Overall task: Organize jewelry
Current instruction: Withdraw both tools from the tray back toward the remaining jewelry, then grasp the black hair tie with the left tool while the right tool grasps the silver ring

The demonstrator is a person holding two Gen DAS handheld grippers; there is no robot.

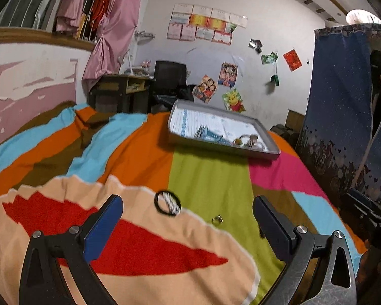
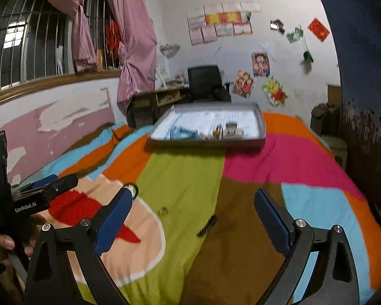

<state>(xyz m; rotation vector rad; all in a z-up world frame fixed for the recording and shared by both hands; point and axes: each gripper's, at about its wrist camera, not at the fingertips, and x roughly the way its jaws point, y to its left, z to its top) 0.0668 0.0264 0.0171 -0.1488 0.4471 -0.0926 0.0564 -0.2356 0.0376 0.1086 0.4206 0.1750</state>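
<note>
The bedspread [image 1: 205,178] is matt woven cloth, softly creased, in flat colour blocks. On it the tray [image 1: 223,147] has dull grey metal walls and a printed paper lining. Before the tray, the hair tie [image 1: 167,202] looks like black elastic, and the ring [image 1: 217,219] glints like polished metal. The left gripper [image 1: 188,218] has matt black frames, shiny steel bolts and smooth blue pads [image 1: 104,226].
</note>
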